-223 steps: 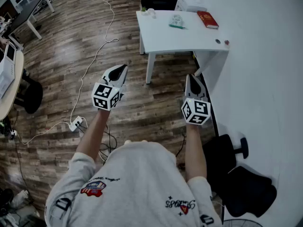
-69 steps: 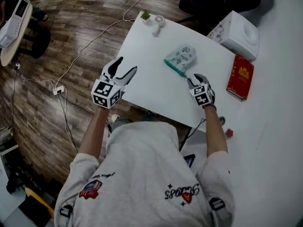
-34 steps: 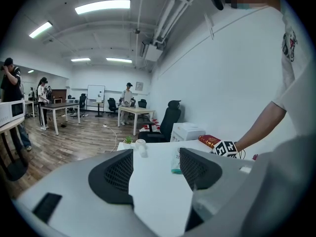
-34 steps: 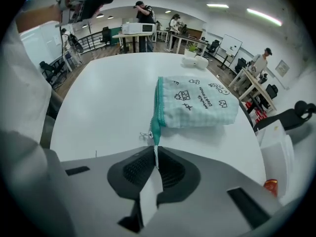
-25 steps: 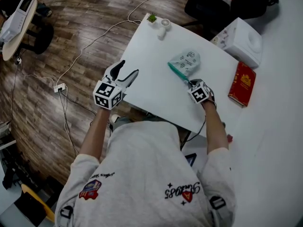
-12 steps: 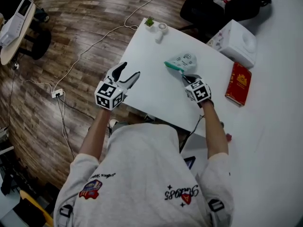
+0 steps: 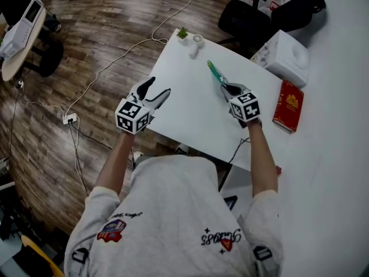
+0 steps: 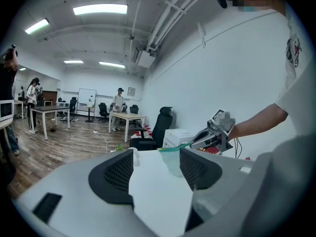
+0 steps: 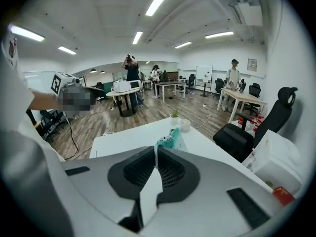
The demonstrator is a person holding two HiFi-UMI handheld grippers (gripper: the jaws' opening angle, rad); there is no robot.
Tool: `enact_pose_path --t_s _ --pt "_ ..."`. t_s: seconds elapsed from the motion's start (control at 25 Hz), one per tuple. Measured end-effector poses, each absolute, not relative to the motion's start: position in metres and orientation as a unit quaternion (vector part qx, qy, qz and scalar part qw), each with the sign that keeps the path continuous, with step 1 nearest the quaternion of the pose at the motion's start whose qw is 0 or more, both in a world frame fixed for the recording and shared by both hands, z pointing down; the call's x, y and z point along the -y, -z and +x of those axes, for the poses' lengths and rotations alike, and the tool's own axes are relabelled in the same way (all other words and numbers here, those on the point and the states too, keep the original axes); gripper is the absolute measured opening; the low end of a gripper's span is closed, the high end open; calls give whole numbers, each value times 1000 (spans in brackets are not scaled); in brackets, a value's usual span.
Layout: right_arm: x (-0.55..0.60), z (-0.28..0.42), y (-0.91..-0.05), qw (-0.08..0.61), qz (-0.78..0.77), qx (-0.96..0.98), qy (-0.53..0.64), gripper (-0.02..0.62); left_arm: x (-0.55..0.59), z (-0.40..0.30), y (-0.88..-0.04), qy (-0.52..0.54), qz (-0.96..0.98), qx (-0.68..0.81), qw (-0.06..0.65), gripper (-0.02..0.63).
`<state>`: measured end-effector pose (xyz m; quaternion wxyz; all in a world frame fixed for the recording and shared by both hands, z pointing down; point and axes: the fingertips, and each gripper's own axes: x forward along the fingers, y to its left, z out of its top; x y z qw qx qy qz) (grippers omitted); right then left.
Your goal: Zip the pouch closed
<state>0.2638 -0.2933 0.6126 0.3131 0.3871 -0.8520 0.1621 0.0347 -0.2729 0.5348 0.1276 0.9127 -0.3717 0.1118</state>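
Right gripper view is being filled by the right gripper [image 9: 155, 157], whose fingers are being pressed together on the teal zipper edge [image 9: 170, 143] of the pouch [image 7: 215, 72]. From the head view the pouch is being seen edge-on, as a thin teal strip held up over the white tabletop [image 7: 184, 111]. No label on it is being shown legibly at this angle. The left gripper [image 8: 155, 162] is being held over the near left edge of the tabletop, well apart from the pouch, its fingers spread with nothing between them. A red book [image 7: 287, 105] with gold print too small to be read is lying right of the right gripper, beside a white box [image 7: 286, 55]. A small potted plant [image 7: 182, 33] is standing at the far corner.
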Motion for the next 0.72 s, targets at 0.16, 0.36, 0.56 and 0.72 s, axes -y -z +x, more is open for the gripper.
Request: enact_pose_path --t_s 0.16,0.36,0.56,0.72 --pt "293 253 -601 296 383 861 -159 18 275 32 -531 -103 914 368 134 291" --pt "279 233 -583 290 363 875 -139 18 271 28 -526 -94 919 354 144 290" --pt "263 206 -559 278 334 893 -120 18 262 30 -518 -84 925 336 155 288" --pt "252 184 -541 270 308 907 -94 18 249 48 -517 -86 937 303 153 288"
